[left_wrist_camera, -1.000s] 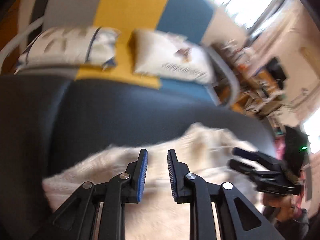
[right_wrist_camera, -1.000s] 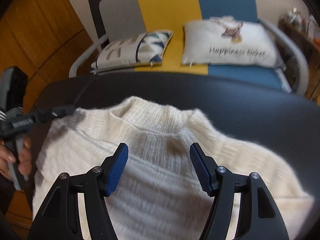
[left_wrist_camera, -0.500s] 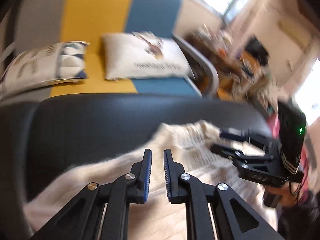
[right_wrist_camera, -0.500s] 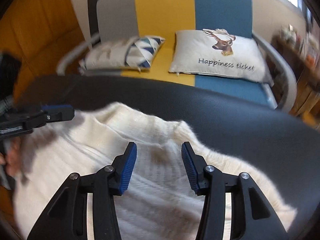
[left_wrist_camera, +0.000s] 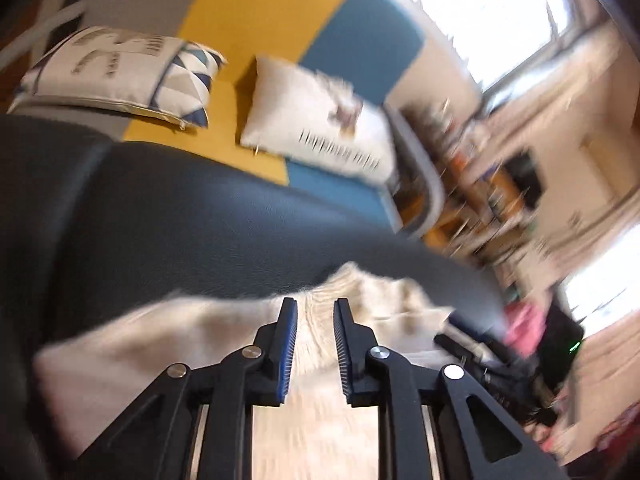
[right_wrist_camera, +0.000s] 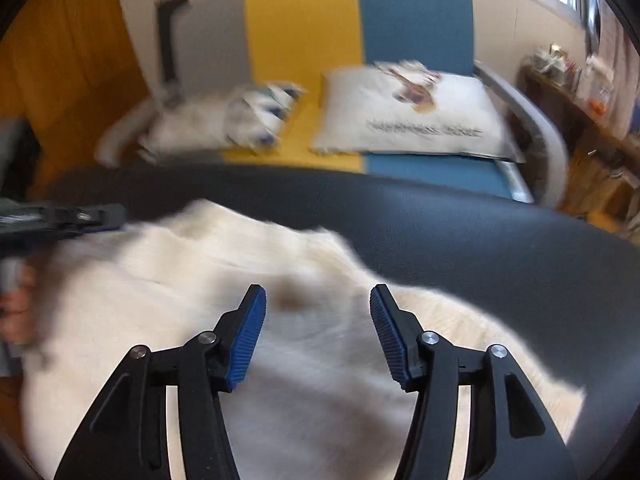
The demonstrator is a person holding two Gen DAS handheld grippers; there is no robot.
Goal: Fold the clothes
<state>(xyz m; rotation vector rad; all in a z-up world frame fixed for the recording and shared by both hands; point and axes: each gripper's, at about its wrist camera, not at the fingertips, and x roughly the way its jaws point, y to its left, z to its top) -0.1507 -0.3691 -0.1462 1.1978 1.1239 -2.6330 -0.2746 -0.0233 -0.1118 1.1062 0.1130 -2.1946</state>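
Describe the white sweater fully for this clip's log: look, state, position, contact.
The sweater is cream-white, fuzzy ribbed knit with a raised collar. It lies spread flat, not yet folded, on the dark leather-like surface, collar toward the sofa. The right gripper is open above its chest; the left gripper is partly open near the collar. Blur hides whether either touches it.
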